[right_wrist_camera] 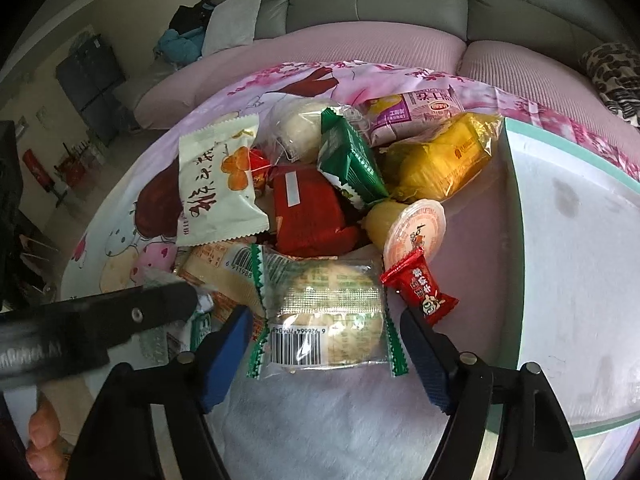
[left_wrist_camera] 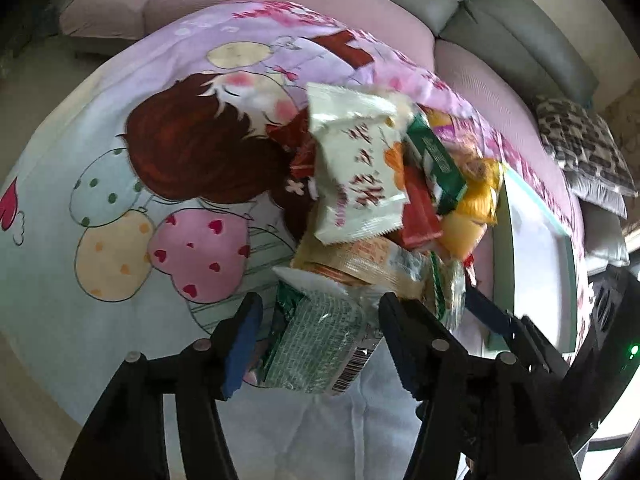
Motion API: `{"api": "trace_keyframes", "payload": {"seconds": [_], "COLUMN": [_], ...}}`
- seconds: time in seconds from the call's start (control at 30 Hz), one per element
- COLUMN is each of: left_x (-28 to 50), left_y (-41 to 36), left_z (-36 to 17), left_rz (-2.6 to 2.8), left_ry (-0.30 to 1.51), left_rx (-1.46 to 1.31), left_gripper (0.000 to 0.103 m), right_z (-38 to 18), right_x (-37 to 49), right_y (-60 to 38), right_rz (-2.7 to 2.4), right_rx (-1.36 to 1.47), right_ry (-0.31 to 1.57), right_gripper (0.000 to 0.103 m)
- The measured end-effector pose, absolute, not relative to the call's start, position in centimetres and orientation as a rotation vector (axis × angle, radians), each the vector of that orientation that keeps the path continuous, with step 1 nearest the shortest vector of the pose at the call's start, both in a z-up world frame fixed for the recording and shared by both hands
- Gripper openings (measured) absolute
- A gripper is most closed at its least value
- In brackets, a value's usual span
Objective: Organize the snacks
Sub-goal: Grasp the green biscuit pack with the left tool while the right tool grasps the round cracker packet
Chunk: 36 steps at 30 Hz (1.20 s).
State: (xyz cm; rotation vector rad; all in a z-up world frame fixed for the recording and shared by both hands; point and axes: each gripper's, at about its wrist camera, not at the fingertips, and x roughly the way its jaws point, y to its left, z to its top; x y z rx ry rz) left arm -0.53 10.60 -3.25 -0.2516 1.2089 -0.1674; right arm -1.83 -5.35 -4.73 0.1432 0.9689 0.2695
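Cartoon cloth [right_wrist_camera: 120, 236]: snack pile [right_wrist_camera: 316, 184] touching tray [right_wrist_camera: 516, 200] rim; both grippers [left_wrist_camera: 320, 320] [right_wrist_camera: 326, 344] agape

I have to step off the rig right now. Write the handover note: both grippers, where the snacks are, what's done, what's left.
Left gripper: open around a green-patterned packet, not clamped.
Right gripper: open around the clear pastry packet, not clamped.
Snacks: all heaped on the cartoon cloth, beside the white box.
Done: nothing visibly in the box.
Left: the whole pile.
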Motion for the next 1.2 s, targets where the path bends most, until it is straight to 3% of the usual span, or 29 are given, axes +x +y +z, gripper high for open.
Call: {"api": "trace_keyframes", "payload": {"seconds": [0.2, 0.4, 1.2], "left_x": [-0.3, -0.3, -0.2], "left_y": [10.1, 10.1, 7.4], "left_z": [-3.5, -3.4, -4.4], "left_rz": [-0.171, -0.173, -0.207], "left_ry": [1.220, 1.221, 1.246], "left_rx": [-0.237, -0.236, -0.072], "left_gripper": [0.066, 0.066, 0.067], "right_z": [-4.7, -4.6, -4.8], "right_x": [-1.9, -2.2, -3.8], "right_y": [-5.4, -6.0, -6.9], "right_rz": [0.282, 0.275, 0.216], "right_rx": [0.148, 0.160, 0.158], "right_ry": [0.970, 0.967, 1.025], "right_gripper": [0.066, 0.062, 0.060]}}
